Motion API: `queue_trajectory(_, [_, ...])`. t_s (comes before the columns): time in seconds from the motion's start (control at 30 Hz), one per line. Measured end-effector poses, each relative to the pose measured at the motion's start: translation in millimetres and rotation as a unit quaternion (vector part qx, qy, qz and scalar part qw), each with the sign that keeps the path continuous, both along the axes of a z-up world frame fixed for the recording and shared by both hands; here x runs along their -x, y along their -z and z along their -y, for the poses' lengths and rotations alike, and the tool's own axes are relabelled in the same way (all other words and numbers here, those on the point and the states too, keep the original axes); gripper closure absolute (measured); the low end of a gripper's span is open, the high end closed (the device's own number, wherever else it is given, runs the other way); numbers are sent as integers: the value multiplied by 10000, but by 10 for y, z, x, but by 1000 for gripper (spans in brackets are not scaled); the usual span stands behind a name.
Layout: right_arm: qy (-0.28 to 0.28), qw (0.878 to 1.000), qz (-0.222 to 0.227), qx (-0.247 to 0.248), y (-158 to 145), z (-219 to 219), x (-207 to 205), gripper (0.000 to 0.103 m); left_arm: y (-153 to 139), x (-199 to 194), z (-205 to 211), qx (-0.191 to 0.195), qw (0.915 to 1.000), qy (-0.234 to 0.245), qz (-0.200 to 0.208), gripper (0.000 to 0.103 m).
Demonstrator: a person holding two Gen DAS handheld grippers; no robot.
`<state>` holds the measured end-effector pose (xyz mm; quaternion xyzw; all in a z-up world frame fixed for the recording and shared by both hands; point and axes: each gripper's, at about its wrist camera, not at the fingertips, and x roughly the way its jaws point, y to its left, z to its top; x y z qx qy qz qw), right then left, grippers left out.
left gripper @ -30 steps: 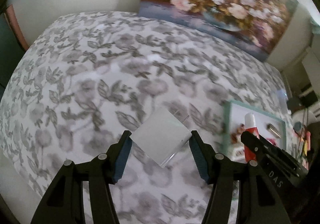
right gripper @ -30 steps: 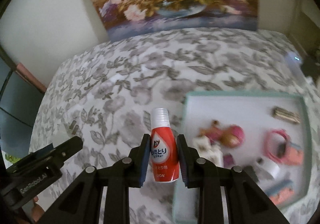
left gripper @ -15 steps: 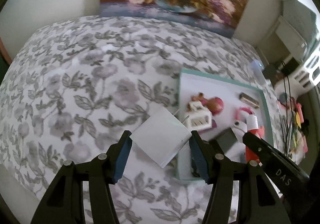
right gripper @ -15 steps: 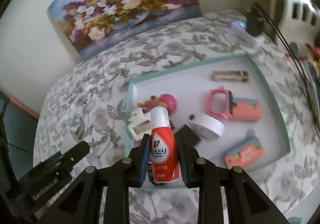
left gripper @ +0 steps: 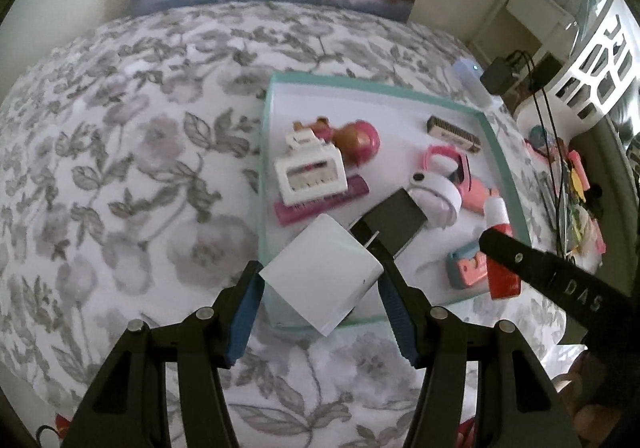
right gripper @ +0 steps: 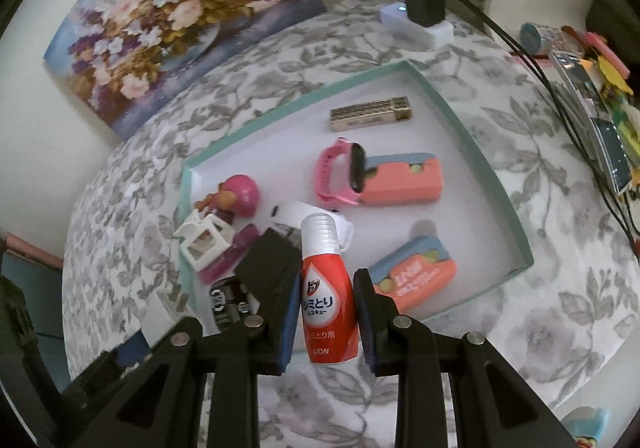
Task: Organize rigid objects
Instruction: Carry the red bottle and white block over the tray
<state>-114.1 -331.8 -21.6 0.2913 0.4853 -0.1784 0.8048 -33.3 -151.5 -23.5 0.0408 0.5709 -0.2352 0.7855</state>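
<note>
The left gripper [left gripper: 320, 284] is clamped on a white plug adapter [left gripper: 322, 274], its blue pads pressing two opposite corners; the adapter hangs tilted over the near left corner of the teal tray [left gripper: 264, 152], prongs pointing toward one o'clock. The right gripper [right gripper: 326, 312] is clamped on a red bottle [right gripper: 328, 300] with a white cap, held upright over the tray's near edge. In the right wrist view the tray [right gripper: 476, 152] holds a pink watch [right gripper: 340, 176] at twelve o'clock from the bottle, two coral blocks [right gripper: 404, 180] toward one and three o'clock, a gold bar [right gripper: 370, 113] at the far side, a pink-headed doll [right gripper: 236, 194] and a white toy frame [right gripper: 202, 242] at ten o'clock, and a black box [right gripper: 268, 262] just left of the bottle. The tray rests on a flowered grey cloth [left gripper: 120, 168]
</note>
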Motion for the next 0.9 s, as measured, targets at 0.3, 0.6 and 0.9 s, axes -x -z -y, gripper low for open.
queue_trajectory(0.3, [-41, 9998, -196, -29, 116, 40, -39, 74, -28, 60, 197, 184, 9991, 326, 190, 42])
queue_trajectory(0.6, [-114, 9996, -243, 46, 117, 16, -75, 74, 10, 73, 300, 175, 9982, 534, 210, 42])
queue_trajectory(0.9, [-163, 9995, -278, 34, 133, 13, -91, 74, 50, 56, 281, 150, 9985, 495, 197, 42])
